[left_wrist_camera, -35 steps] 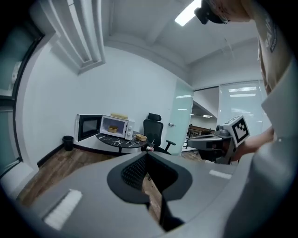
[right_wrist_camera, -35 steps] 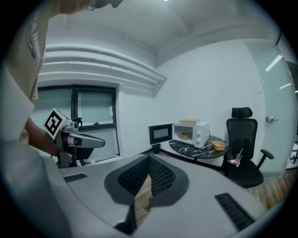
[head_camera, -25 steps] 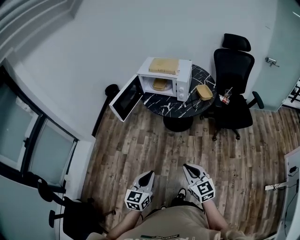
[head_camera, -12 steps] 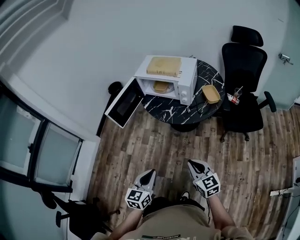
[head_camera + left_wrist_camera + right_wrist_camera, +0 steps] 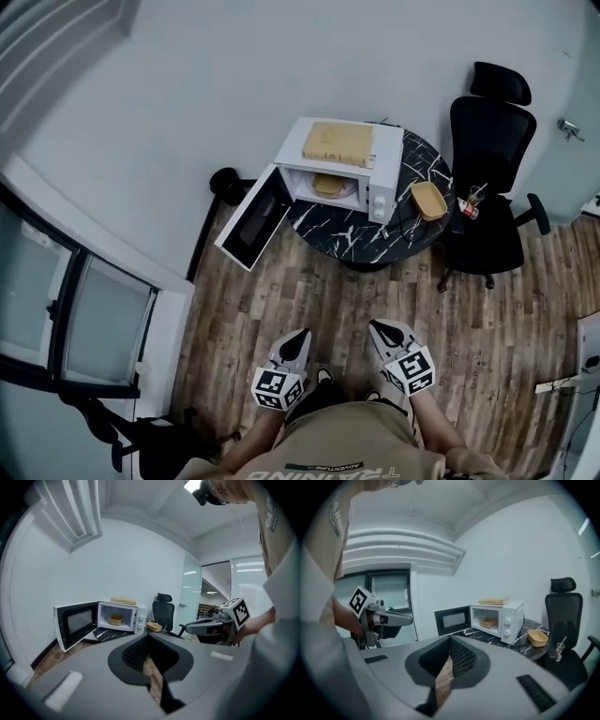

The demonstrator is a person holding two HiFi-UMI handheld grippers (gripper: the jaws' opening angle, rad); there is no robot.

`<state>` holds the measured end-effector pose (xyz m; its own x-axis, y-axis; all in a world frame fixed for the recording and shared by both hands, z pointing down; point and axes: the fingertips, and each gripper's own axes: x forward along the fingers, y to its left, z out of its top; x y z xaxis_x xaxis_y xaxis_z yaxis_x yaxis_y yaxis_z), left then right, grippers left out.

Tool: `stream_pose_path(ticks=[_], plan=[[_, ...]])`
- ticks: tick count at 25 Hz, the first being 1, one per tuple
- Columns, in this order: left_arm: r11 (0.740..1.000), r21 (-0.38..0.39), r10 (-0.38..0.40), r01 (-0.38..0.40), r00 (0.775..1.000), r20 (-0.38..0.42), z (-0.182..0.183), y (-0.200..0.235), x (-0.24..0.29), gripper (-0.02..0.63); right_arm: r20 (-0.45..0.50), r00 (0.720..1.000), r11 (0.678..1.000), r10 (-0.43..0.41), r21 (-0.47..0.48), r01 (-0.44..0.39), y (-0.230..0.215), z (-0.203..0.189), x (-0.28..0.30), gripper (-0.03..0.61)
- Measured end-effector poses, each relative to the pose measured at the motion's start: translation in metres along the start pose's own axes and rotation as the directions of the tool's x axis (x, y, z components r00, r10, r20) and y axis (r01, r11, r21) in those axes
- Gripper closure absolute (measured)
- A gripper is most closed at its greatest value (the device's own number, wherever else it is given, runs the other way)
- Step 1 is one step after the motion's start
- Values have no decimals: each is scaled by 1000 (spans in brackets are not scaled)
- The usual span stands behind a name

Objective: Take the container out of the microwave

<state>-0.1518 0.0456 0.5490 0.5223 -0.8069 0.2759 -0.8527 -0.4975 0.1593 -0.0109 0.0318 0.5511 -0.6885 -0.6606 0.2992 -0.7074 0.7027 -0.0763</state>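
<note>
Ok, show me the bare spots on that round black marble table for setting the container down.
Best patch: bare front of the round black marble table, between the white microwave and the near rim, right of its open door. Crowded: the right side holds a tan tray, and a flat tan slab covers the microwave's top.

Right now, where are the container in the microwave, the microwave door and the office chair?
container (image 5: 325, 184): head view, its visible top.
microwave door (image 5: 251, 218): head view, inner window.
office chair (image 5: 492, 131): head view, backrest.

Small print on the person's shirt (image 5: 347, 441) seems to read ADVENTURE; lettering below is cut off.
</note>
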Motion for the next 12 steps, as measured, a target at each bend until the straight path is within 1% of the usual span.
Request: stream_pose_path(ticks=[2,4,8,12], plan=[[999,43,-24,23,1000,14,14,17,0,607,9,999,999,-36,33,35,5,8,12,571],[997,73,-39,37,999,25,21,36,4,607,-4,999,997,-54,50,54,10,9,28,571],[996,55,-72,69,996,60,28,74,19,607,-14,997,997,-80,14,81,17,20,65,571],[996,25,-85,84,995,53,25,95,26,607,-39,993,993,-109,45,111,21,18,83,571]])
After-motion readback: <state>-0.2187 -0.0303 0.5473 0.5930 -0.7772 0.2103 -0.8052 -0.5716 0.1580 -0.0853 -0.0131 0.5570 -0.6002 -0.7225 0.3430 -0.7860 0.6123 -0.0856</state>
